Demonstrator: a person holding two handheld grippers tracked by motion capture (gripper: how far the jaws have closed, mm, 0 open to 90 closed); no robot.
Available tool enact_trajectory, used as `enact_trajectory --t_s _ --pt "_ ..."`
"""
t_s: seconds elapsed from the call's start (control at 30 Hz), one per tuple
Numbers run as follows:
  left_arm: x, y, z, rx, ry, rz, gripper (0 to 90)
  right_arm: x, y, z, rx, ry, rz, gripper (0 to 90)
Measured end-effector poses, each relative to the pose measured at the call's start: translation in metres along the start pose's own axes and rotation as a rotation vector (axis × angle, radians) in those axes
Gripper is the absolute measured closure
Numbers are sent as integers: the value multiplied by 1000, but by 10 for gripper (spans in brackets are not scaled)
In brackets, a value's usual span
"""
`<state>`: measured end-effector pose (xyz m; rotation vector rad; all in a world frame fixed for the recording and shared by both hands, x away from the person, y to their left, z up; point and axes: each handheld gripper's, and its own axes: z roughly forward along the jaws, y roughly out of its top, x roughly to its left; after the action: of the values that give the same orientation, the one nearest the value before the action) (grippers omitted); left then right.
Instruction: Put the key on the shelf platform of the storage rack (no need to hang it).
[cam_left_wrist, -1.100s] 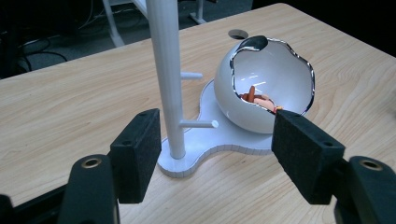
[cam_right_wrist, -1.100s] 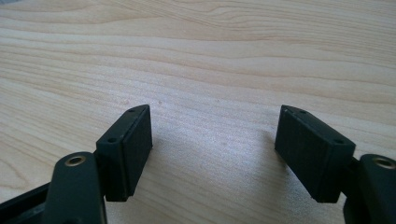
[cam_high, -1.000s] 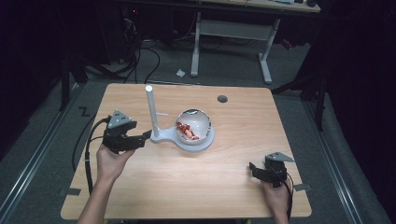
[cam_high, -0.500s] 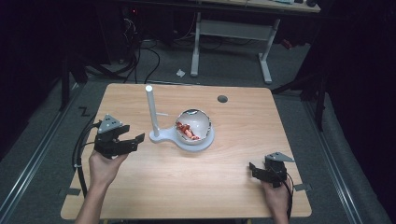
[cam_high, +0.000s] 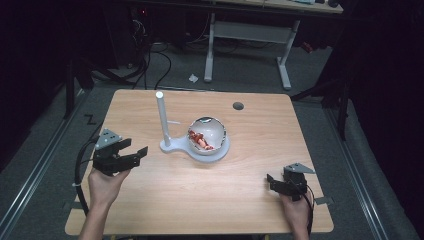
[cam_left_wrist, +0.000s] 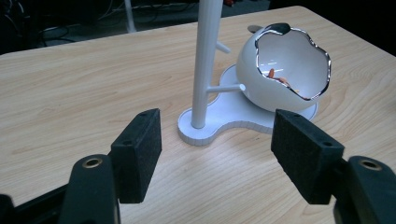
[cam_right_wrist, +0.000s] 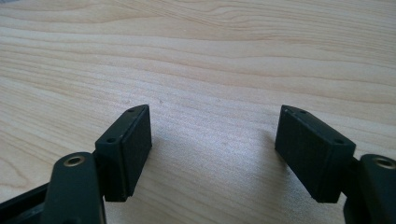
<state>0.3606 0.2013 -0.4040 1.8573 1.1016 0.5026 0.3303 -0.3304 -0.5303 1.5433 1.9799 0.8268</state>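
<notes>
A white stand (cam_high: 170, 145) with a tall upright post (cam_high: 160, 115) sits at the table's middle, and its base carries a white cracked-egg-shaped bowl (cam_high: 212, 131) with small red-orange pieces (cam_high: 200, 140) inside. My left gripper (cam_high: 136, 148) hovers open to the left of the stand, apart from it. In the left gripper view the post (cam_left_wrist: 205, 60) and the bowl (cam_left_wrist: 285, 70) stand beyond the wide-apart pads (cam_left_wrist: 137, 154), which hold nothing. My right gripper (cam_high: 274, 182) rests open near the front right of the table. Its pads (cam_right_wrist: 128, 149) frame bare wood.
The wooden table (cam_high: 260, 145) has a round dark hole (cam_high: 238, 106) at the back right. A black cable (cam_high: 79, 172) loops off the left edge from the left gripper. Behind the table stand a desk's white legs (cam_high: 210, 50) and floor cables.
My left gripper has drawn back to the left and toward the person, away from the stand's base. The right gripper, the stand and the bowl have stayed put.
</notes>
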Motion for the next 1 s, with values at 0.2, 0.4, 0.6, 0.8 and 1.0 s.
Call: enact_trajectory --t_s 0.2,0.4,0.6,0.8,1.0 --pt "3 -6 -3 -2 7 -18 343 0 0 0 0 0 0 273" --pt "6 -12 -4 -1 13 -31 344 0 0 0 0 -1 -1 273" --pt "9 -18 -4 10 23 -39 345 0 0 0 0 -1 -2 273" --pt "10 -23 -4 13 26 -52 346 0 0 0 0 -1 -2 273" --pt "12 -28 -3 20 31 -58 349 0 0 0 0 -1 -1 273"
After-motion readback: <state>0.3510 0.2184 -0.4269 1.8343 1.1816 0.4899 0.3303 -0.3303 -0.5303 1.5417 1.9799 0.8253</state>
